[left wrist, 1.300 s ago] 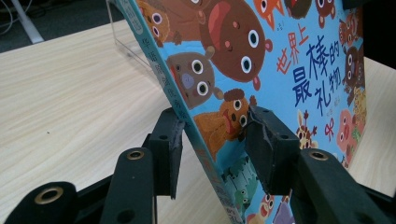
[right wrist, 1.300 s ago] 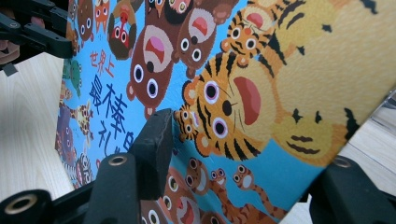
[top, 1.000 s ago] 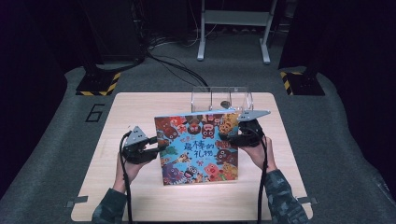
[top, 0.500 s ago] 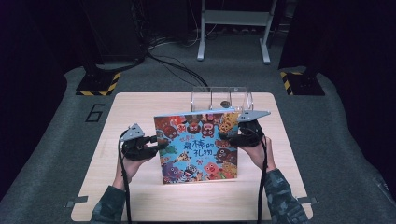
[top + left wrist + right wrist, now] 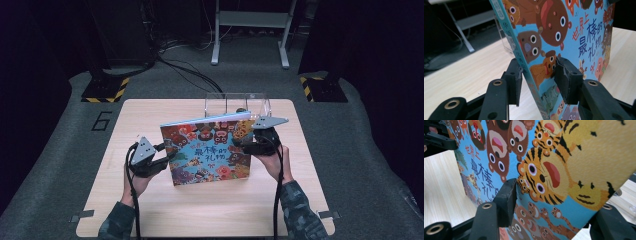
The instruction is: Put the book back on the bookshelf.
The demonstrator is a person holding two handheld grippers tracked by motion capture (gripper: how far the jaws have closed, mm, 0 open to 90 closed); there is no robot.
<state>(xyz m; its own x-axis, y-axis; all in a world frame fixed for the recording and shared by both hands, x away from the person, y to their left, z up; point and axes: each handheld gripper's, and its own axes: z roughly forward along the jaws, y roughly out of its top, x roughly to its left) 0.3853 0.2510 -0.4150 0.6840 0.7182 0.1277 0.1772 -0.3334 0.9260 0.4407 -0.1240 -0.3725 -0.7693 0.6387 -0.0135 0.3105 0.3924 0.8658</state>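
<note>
A picture book [image 5: 207, 150] with a blue cover of cartoon animals stands tilted on the wooden table [image 5: 150, 115], its front facing me. My left gripper [image 5: 167, 152] is shut on its left edge. In the left gripper view the book [image 5: 564, 32] sits with its spine between the pads [image 5: 566, 80] of the left gripper [image 5: 539, 75]. My right gripper [image 5: 240, 145] is shut on the right edge. In the right gripper view the book [image 5: 574, 170] hides the far jaw of the right gripper [image 5: 556, 205], and one pad [image 5: 506, 195] presses the cover.
A clear plastic box [image 5: 220, 102] stands just behind the book at the table's far edge. Beyond the table are stand bases with yellow-black stripes [image 5: 105, 90], cables on the floor and a metal frame [image 5: 250, 20].
The book has tipped slightly more upright, its lower edge drawing away from the near side of the table. Both grippers keep their hold and have hardly moved.
</note>
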